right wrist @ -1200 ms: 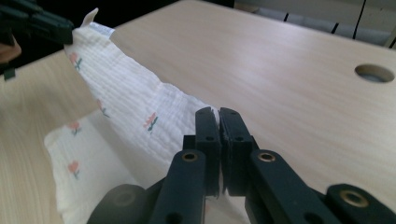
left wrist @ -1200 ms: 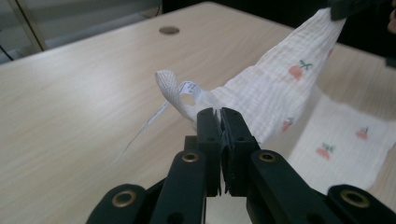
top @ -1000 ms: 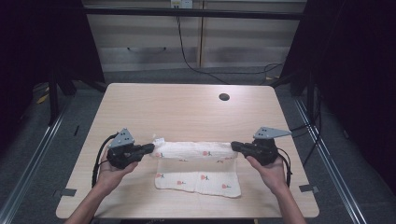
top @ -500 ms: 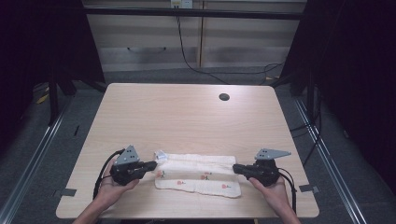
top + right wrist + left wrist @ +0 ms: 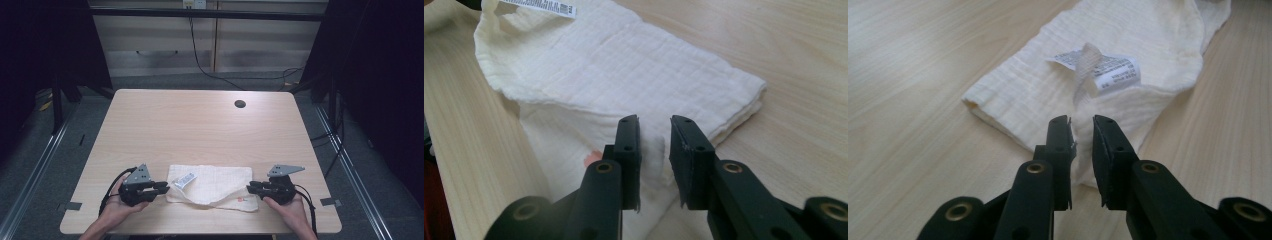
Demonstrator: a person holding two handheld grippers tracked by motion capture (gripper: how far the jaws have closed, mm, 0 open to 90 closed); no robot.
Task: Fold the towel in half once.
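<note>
The left gripper (image 5: 1080, 125) has its two black jaws a narrow gap apart, having just been opening; nothing is pinched, and the cream cloth (image 5: 1128, 45) shows through the gap, lying flat just beneath the tips. The right gripper (image 5: 654, 125) is the same: jaws slightly spread after opening, with a fold of the cloth seen between them but not pressed.

From above, the left gripper (image 5: 162, 188) sits at the cloth's nine o'clock end and the right gripper (image 5: 252, 188) at its three o'clock end, each held low over the table (image 5: 200, 125) by a hand coming in from six o'clock. The cloth (image 5: 215, 182), folded into a long band, lies between them near the table's six o'clock edge. A white care label (image 5: 184, 180) sticks up from its left end. A pink mark (image 5: 241, 199) shows on the lower layer near the right gripper. A dark round hole (image 5: 240, 104) sits toward the table's one o'clock.
</note>
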